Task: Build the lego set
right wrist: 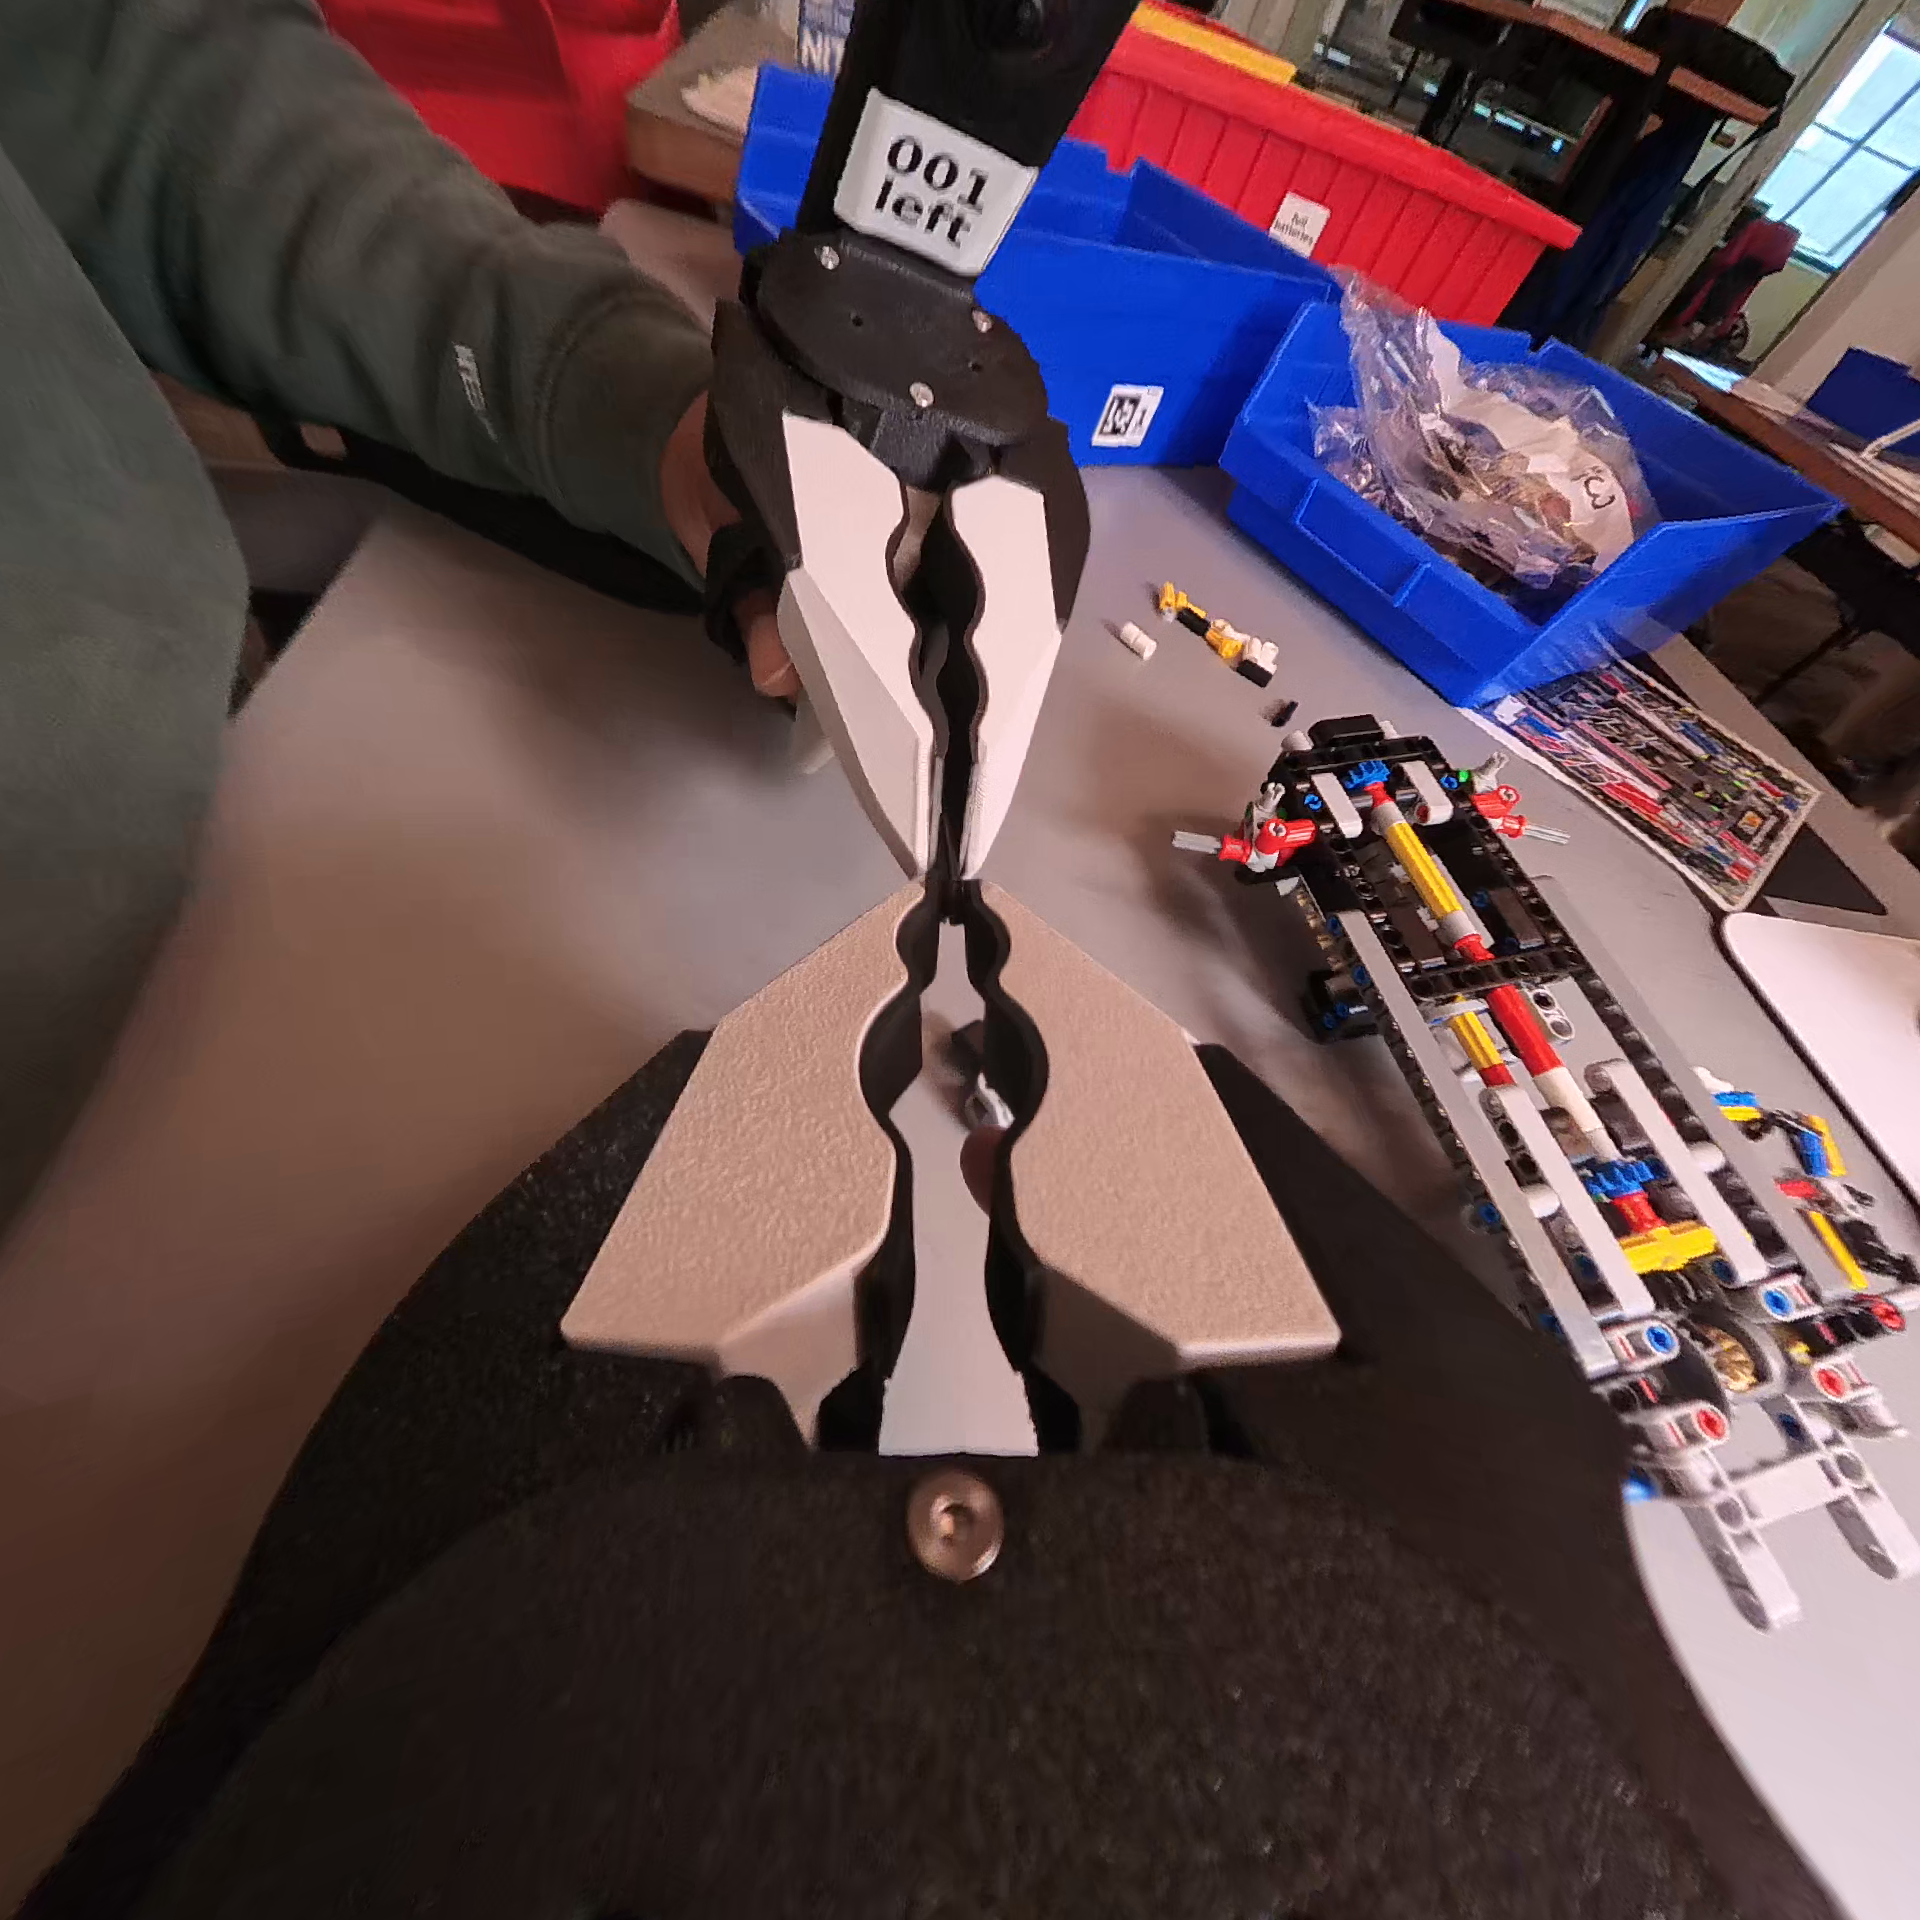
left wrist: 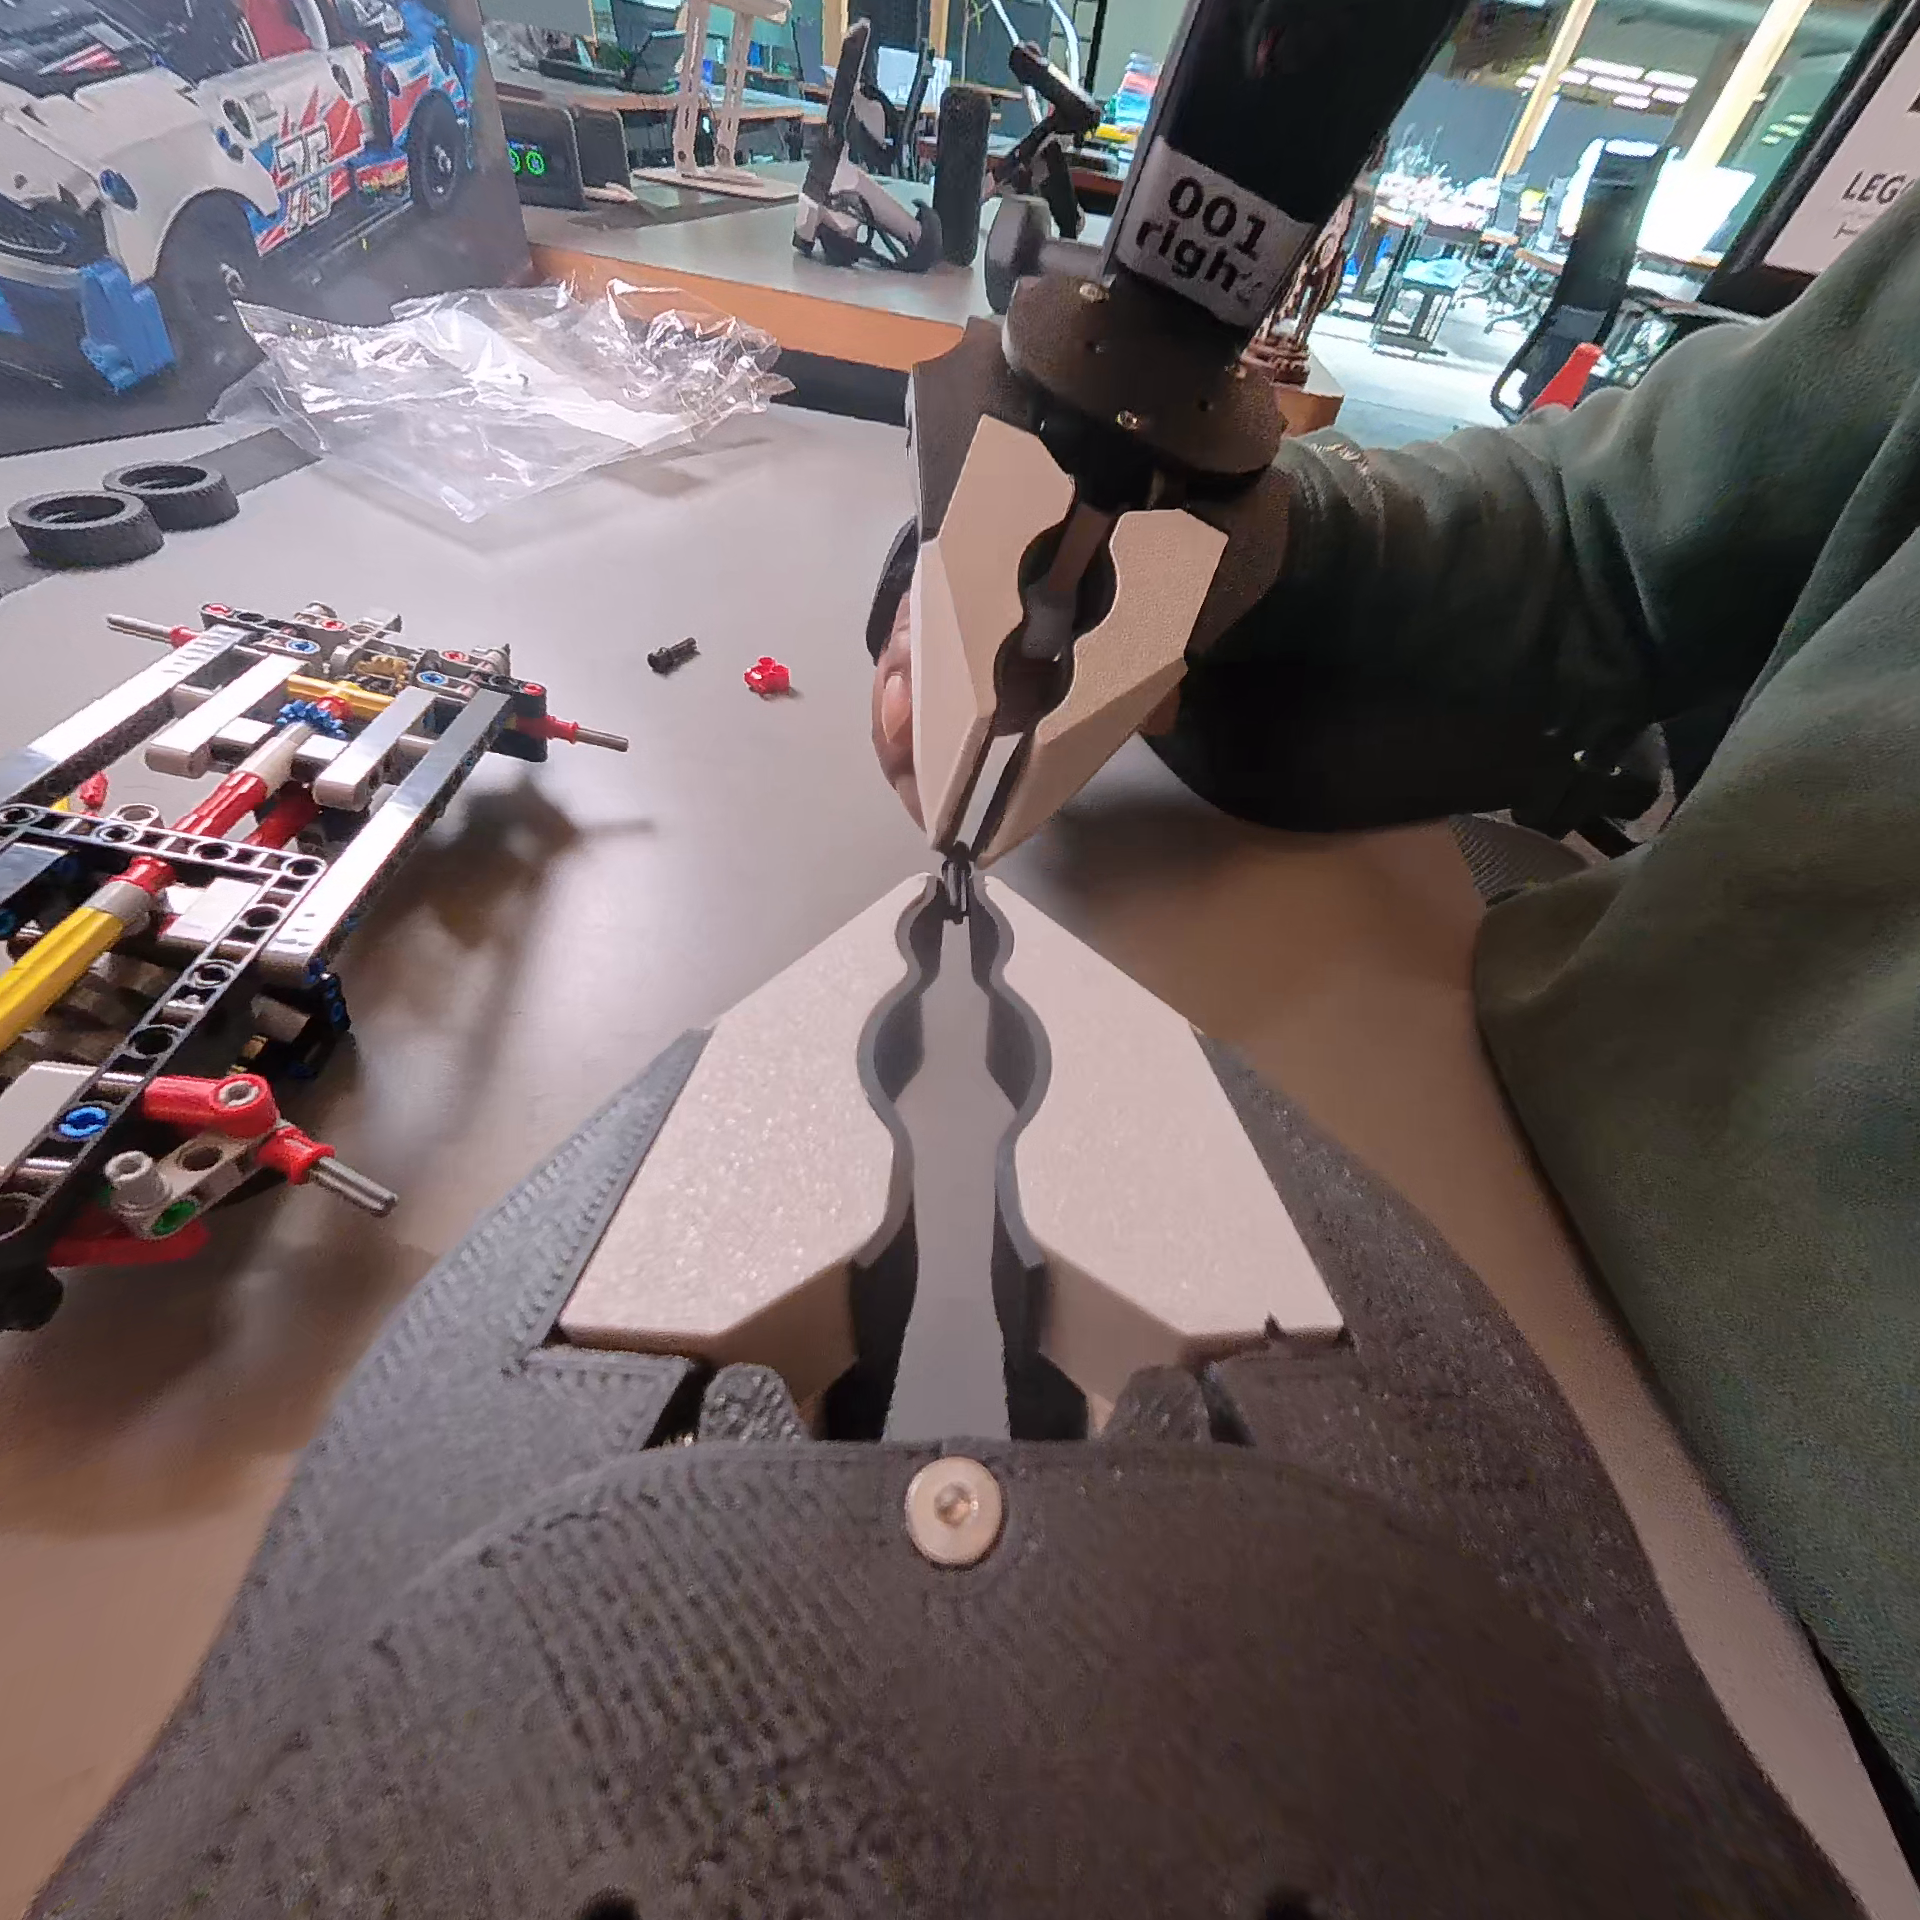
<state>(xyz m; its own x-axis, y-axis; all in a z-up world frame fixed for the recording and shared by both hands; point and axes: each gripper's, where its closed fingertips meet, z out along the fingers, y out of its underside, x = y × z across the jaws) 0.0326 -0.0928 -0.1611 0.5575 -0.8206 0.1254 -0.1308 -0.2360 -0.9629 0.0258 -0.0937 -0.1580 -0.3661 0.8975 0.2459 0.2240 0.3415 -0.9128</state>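
Observation:
My left gripper [left wrist: 956,896] and my right gripper [right wrist: 951,906] meet tip to tip above the table. Both are shut on a small black pin [left wrist: 956,883] pinched between them. The right gripper also shows in the left wrist view [left wrist: 971,847], coming down from above. The left gripper also shows in the right wrist view [right wrist: 945,868]. The long Technic car chassis [left wrist: 239,862] lies flat on the table to the left, and in the right wrist view [right wrist: 1538,1091] it lies to the right. A loose black pin [left wrist: 673,655] and a small red piece [left wrist: 767,675] lie beyond it.
Two black tyres [left wrist: 88,525], a crumpled clear bag [left wrist: 499,395] and the set's box [left wrist: 208,156] sit at the far left. Blue bins [right wrist: 1507,582], a red bin [right wrist: 1299,156], small loose pieces [right wrist: 1216,634] and a printed sheet [right wrist: 1662,790] lie beyond the chassis. A green sleeve [left wrist: 1610,623] is close by. My two grippers' fingertips are within a few centimetres of each other.

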